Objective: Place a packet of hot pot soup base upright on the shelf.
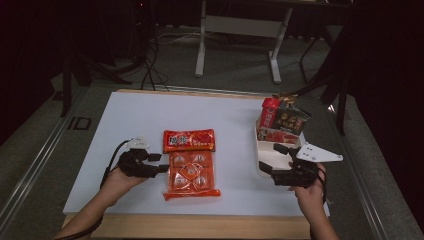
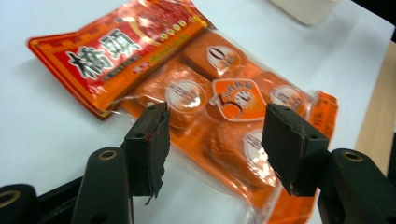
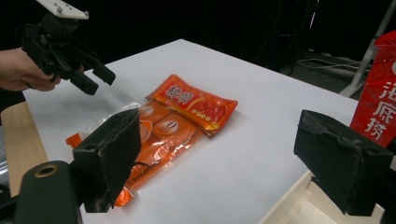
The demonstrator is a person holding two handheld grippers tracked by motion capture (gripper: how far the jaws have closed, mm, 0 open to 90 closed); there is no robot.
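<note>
At table centre, a slick orange snack pack [image 1: 191, 171] lying flat with a red packet [image 1: 189, 140] at its 12 o'clock, left gripper [image 1: 159, 168] wide at its 9, right gripper [image 1: 266, 167] wide at 3: likely to slide or tear under a shallow pinch.

Lighting: dim room, black surroundings; white table [image 1: 150, 115] brightest, lit from above. Glare on orange snack pack [image 2: 224, 98] film. Soft blur in both gripper views; near jaws out of focus.
</note>
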